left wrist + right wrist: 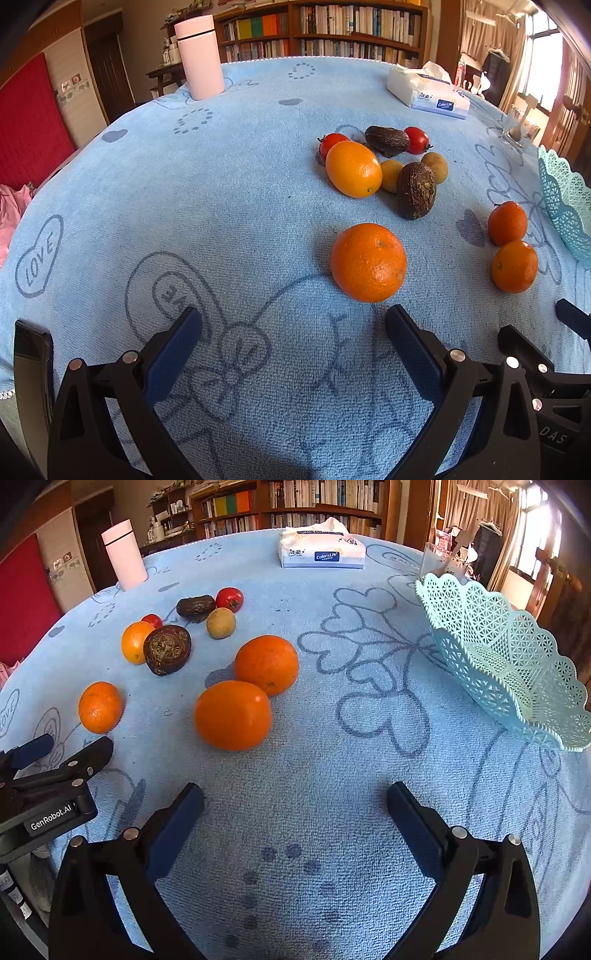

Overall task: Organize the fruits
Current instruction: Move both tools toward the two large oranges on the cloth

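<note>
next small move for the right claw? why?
Probably ease the right claw forward and left onto the nearest orange. Both claws are open and hold nothing, all the fruit lies on the blue cloth, and the lattice basket on the right looks empty. That orange lies closest ahead, touching the one behind it.

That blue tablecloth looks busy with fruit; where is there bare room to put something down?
Free: the wide stretch between the pink bottle and the fruit cluster, and the cloth between the two close oranges and the lattice basket. Crowded: the cluster itself, tomatoes, dark fruits and orange touching. The basket looks empty.
</note>
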